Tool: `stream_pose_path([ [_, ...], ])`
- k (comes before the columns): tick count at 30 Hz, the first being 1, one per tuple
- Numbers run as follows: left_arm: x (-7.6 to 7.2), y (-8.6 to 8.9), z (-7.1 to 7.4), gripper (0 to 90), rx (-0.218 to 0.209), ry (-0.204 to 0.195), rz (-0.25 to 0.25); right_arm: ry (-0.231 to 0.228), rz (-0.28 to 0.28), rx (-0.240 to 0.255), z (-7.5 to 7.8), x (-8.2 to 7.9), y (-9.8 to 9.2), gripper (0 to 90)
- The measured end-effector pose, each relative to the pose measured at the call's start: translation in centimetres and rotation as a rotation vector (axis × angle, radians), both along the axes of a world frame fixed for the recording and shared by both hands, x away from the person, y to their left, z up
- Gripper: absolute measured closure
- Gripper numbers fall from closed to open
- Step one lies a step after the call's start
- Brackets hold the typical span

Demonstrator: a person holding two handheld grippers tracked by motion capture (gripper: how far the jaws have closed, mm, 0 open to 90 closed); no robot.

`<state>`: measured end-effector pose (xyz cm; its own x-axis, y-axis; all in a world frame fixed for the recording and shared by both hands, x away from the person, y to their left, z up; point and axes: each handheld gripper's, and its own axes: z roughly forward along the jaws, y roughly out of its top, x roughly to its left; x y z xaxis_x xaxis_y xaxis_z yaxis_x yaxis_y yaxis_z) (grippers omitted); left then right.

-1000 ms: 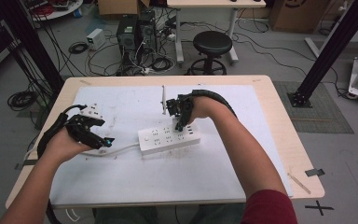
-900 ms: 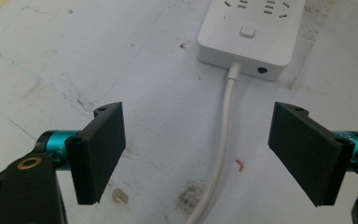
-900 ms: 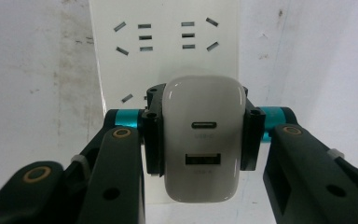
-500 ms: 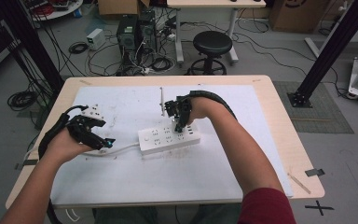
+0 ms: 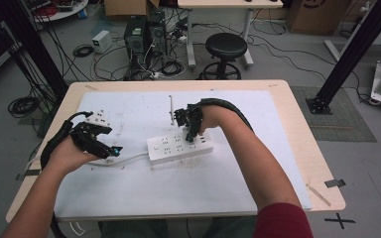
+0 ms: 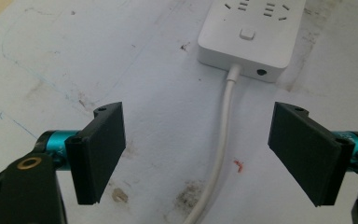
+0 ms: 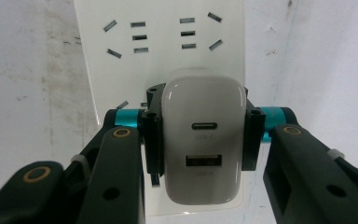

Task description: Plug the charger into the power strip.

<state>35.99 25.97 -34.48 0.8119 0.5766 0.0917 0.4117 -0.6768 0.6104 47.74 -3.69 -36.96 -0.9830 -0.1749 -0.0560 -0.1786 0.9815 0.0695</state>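
A small white plastic USB charger block [image 7: 202, 144], with one oval port above one rectangular port on its face, sits on the white rectangular power strip [image 5: 180, 147], near that strip's right end in the high view. The right hand-held gripper [image 7: 202, 140] pinches the charger by its two sides, jaws pressed against it, pointing down onto the strip. The strip lies near the middle of the white-covered surface [image 5: 218, 188], its thin white cable [image 6: 220, 154] leaving its left end. The left hand-held gripper [image 6: 198, 154] rests low over that cable, just short of the strip's end, jaws spread wide to either side of the cable without touching it.
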Motion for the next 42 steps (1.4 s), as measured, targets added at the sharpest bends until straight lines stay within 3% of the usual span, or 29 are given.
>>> stream_pose_path([
  [2,0.0,-0.1,-0.2,18.9,-0.012,0.002,0.007,0.012,-0.019,0.017,0.1,0.0,-0.2,61.5],
  [3,0.0,0.0,-0.2,18.9,-0.010,0.002,0.005,0.034,-0.043,0.032,0.2,0.1,-0.4,53.8],
  [4,0.0,0.0,-0.2,18.9,-0.010,0.002,0.005,0.034,-0.043,0.032,0.2,0.1,-0.4,53.8],
  [5,0.0,0.0,-0.2,18.9,-0.010,0.002,0.005,0.032,-0.050,0.060,0.3,0.4,-0.4,46.0],
  [6,0.2,0.2,-0.1,18.9,-0.012,0.007,0.009,0.023,-0.045,0.069,0.9,0.1,-0.5,48.2],
  [13,0.3,0.2,0.1,18.9,-0.014,0.000,0.006,-0.002,-0.075,0.078,1.7,0.0,-1.3,41.8],
  [14,0.2,0.0,0.1,18.9,-0.013,-0.002,0.008,0.011,-0.134,0.107,2.3,0.0,-2.2,39.3],
  [16,0.2,-0.1,0.1,18.9,-0.016,0.001,0.009,0.011,-0.144,0.126,2.5,0.0,-2.4,38.5],
  [19,0.2,-0.2,0.3,18.9,0.001,0.000,-0.004,0.028,-0.181,0.191,3.3,-0.4,-3.3,35.0],
  [22,0.1,-0.4,0.5,18.9,0.007,-0.006,-0.014,0.024,-0.200,0.215,3.7,-0.5,-3.6,31.1],
  [25,0.2,-0.7,0.8,18.9,0.011,-0.013,-0.022,0.038,-0.238,0.312,4.5,-1.1,-4.9,30.9],
  [28,0.2,-0.9,1.0,18.9,0.004,-0.024,-0.028,0.040,-0.249,0.350,4.8,-1.4,-5.5,28.7],
  [30,0.4,-1.2,1.3,18.9,-0.008,-0.034,-0.036,0.058,-0.271,0.428,5.5,-1.8,-6.6,26.8],
  [36,0.3,-1.9,1.5,18.4,-0.056,-0.055,-0.073,0.056,-0.303,0.566,6.4,-3.3,-8.7,21.9],
  [38,0.4,-1.8,1.6,18.1,-0.054,-0.060,-0.087,0.053,-0.314,0.582,6.6,-3.6,-9.1,21.8],
  [40,0.6,-1.7,1.6,17.8,-0.075,-0.067,-0.091,0.048,-0.335,0.631,6.8,-4.5,-10.2,21.3],
  [42,0.7,-1.6,1.8,17.1,-0.091,-0.077,-0.091,0.045,-0.351,0.644,6.8,-5.2,-10.8,19.9],
])
